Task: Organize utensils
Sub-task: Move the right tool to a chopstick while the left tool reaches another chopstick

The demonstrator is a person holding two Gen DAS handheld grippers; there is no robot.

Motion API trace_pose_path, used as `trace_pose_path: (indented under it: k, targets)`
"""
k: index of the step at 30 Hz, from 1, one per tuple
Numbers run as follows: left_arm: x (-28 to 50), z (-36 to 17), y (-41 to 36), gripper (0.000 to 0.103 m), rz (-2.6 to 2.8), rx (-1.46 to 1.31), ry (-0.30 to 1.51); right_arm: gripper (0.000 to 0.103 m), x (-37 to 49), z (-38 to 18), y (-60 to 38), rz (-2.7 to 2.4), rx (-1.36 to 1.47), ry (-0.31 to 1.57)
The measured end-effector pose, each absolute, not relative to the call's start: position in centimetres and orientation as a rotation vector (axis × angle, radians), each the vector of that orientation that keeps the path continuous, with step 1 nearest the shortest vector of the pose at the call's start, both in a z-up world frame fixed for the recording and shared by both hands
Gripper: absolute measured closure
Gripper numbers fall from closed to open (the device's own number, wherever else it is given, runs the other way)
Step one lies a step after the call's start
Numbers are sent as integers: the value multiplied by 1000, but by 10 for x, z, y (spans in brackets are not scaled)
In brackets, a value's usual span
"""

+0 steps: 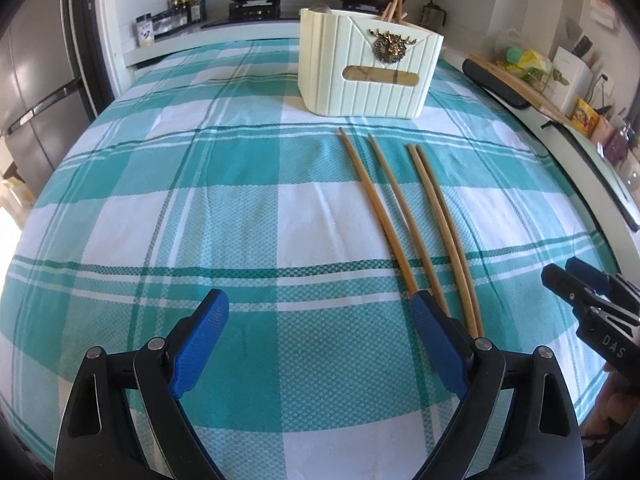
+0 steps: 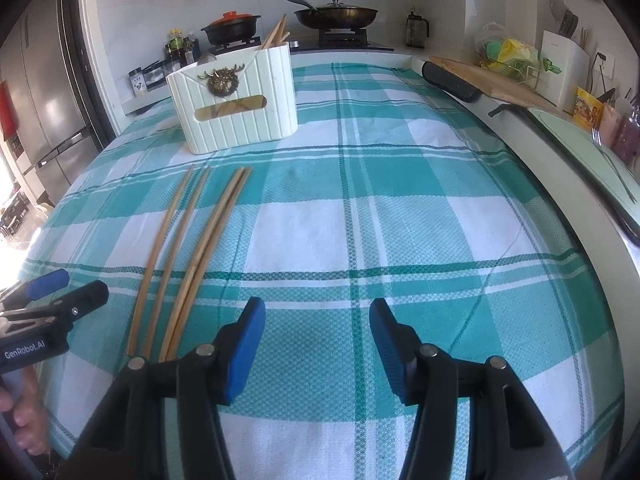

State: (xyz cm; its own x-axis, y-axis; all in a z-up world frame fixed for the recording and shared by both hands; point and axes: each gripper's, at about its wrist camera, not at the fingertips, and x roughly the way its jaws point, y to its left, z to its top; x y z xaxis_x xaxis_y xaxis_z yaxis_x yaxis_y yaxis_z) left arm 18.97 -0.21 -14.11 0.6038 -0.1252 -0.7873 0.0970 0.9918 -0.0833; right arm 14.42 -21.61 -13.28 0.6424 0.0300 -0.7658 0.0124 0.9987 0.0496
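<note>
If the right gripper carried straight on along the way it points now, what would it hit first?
Most likely the bare checked tablecloth: the open right gripper angles down at it, nothing between its fingers. The chopsticks lie off to its left, though depth is unclear.

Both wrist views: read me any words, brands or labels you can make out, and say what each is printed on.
"GenRobot.AI": on the black body of the left gripper, in the right wrist view.
"DAS": on the black body of the right gripper, in the left wrist view.
Labels on the small bottles and jars and the yellow packet: too small and blurred to read.
</note>
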Motion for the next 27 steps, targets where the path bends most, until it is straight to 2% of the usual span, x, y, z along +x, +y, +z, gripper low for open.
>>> trace_pose_path:
  k: [27]
  targets:
    - [198,-149,2,10,-120,-53,934,48,150,-140,-209,20,21,896]
